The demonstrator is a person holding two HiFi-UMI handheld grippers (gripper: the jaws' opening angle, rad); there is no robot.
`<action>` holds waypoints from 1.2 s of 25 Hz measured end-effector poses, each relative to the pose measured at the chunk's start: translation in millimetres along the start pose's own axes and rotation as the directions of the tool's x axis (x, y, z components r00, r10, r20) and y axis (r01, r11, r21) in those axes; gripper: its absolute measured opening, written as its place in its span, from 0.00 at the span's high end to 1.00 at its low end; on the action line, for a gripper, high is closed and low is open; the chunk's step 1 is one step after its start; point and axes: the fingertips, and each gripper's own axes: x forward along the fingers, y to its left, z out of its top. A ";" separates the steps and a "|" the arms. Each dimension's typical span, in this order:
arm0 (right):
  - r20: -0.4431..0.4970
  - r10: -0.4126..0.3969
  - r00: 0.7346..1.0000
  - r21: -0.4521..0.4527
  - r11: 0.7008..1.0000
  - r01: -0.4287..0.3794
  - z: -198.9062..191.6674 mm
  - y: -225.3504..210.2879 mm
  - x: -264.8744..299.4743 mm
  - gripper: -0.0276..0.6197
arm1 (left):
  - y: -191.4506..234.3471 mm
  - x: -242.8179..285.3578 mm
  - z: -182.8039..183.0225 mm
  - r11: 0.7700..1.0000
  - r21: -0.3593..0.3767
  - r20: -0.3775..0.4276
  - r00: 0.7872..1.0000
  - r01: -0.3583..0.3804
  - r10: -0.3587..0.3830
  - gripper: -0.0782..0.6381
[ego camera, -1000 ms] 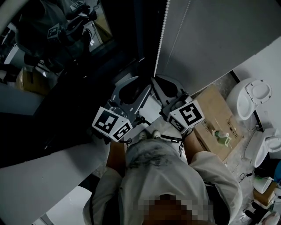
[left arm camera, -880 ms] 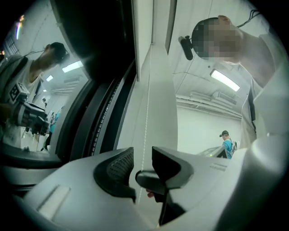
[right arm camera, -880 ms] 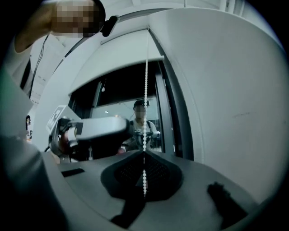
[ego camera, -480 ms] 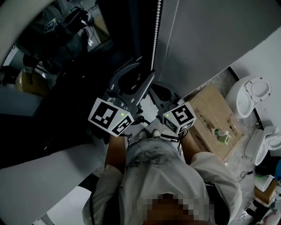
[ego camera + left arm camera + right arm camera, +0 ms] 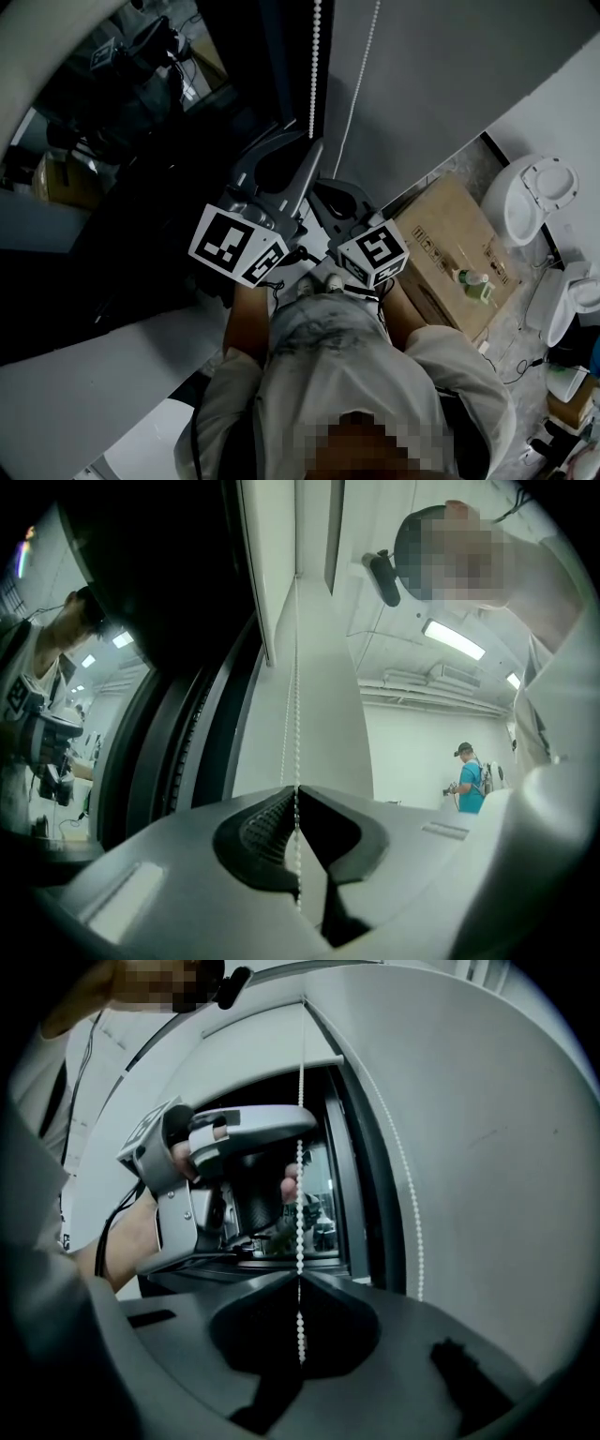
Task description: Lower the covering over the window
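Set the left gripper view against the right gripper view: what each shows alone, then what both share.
Left gripper view only: a person in a blue top and a ceiling light. Right gripper view only: the left gripper from outside, clamped higher on the bead chain, and the chain's second strand. Both: the bead chain pinched between that view's own shut jaws; the left gripper's jaws have just been closing onto it, the right gripper holds it below.

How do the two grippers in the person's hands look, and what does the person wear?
Both the left gripper and the right gripper have grey, curved plastic fingers with dark inner pads. Each carries a white cube with black square markers. A thin black cable runs beside the cubes. The person wears a pale shirt.
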 end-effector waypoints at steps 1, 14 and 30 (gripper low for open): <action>-0.001 -0.002 1.000 -0.002 1.000 0.002 0.2 -0.4 -0.8 0.93 | -0.3 -0.1 0.0 1.000 -0.003 0.003 1.000 0.000 0.000 0.87; 0.013 -0.017 1.000 -0.027 0.999 0.017 10.5 0.1 -16.5 0.93 | 1.1 -3.0 -7.7 1.000 0.006 -0.003 1.000 -0.020 0.020 0.87; 0.112 0.018 0.994 -0.082 0.997 -0.008 67.1 13.9 -53.6 0.83 | -0.1 -10.9 -57.9 0.997 -0.064 -0.082 0.996 -0.038 0.032 0.87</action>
